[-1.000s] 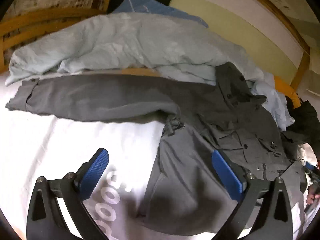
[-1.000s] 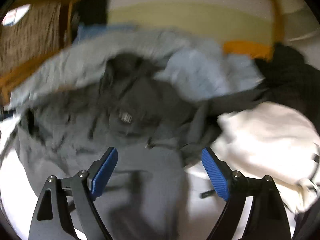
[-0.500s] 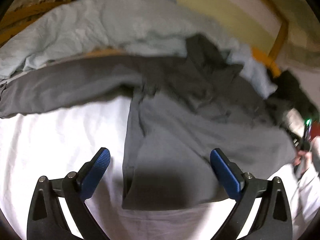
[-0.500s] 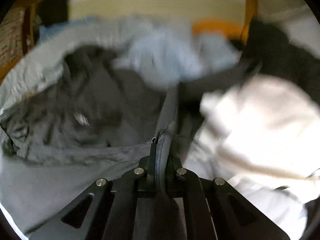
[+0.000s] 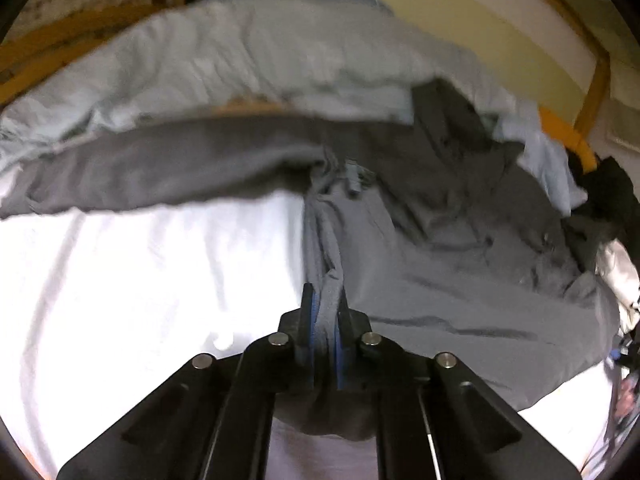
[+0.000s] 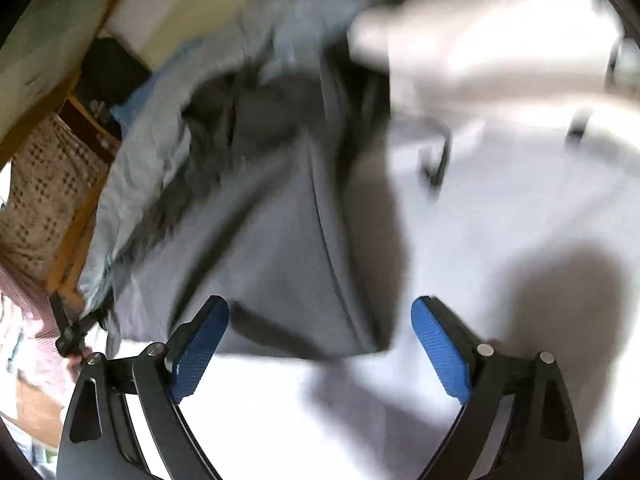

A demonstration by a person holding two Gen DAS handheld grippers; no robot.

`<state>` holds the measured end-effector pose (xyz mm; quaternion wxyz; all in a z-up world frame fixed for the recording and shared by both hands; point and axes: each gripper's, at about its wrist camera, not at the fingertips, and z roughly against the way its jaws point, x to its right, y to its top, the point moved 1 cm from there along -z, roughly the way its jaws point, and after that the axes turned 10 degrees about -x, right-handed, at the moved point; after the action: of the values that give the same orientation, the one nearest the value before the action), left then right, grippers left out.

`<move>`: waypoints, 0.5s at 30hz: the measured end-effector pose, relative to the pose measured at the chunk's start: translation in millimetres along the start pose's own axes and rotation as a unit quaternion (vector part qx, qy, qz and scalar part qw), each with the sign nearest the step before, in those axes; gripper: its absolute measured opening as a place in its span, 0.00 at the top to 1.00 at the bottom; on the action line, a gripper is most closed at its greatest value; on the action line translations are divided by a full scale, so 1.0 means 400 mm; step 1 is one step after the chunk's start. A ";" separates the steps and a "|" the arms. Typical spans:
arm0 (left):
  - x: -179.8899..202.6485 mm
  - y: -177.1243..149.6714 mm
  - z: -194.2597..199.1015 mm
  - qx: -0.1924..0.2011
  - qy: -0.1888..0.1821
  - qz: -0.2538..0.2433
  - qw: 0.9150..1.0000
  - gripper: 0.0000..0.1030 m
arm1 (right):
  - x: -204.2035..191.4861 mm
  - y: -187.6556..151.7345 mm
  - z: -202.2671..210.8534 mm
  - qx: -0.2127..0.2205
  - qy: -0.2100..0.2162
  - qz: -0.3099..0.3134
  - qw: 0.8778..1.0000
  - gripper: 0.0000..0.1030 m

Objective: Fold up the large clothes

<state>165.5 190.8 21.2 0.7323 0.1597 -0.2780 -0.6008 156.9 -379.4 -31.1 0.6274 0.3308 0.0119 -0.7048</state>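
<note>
Grey jacket (image 5: 460,264) lies spread on the white bed sheet (image 5: 140,300), one sleeve (image 5: 168,168) stretched far left, so your folding looks barely begun. Your left hand-held gripper (image 5: 326,320) is clenched on its near left hem. Your right hand-held gripper (image 6: 320,340) is opening, nothing between its pads, just short of the jacket's near corner. Open sheet lies near and left; piled bedding (image 5: 240,64) crowds the far edge.
</note>
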 end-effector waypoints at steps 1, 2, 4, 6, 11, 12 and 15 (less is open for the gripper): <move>0.007 -0.002 0.016 0.011 0.011 -0.001 1.000 0.94 | -0.022 0.001 -0.008 0.019 -0.025 0.024 0.999 0.22; 0.015 -0.005 0.029 0.016 0.022 0.001 1.000 0.94 | -0.047 0.005 -0.018 0.029 -0.047 0.048 0.997 0.45; 0.023 -0.017 0.054 0.021 0.036 0.010 0.999 0.95 | -0.080 0.010 -0.015 0.040 -0.086 0.046 0.994 0.92; 0.031 -0.033 0.106 0.037 0.039 0.008 0.999 0.95 | -0.112 -0.011 0.053 0.087 -0.107 0.034 0.990 0.95; 0.038 -0.115 0.252 0.045 0.039 -0.037 0.998 0.96 | -0.178 -0.091 0.268 0.147 -0.130 0.073 0.978 0.97; 0.036 -0.137 0.258 0.034 0.040 -0.042 0.998 0.95 | -0.177 -0.112 0.288 0.131 -0.137 0.079 0.979 0.97; 0.034 -0.207 0.227 0.000 0.068 -0.072 0.995 0.95 | -0.148 -0.188 0.277 0.077 -0.165 0.093 0.979 0.97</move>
<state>47.4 167.7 49.2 0.7043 0.2199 -0.2149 -0.6398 39.5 -359.3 53.9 0.6557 0.2571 -0.1771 -0.6874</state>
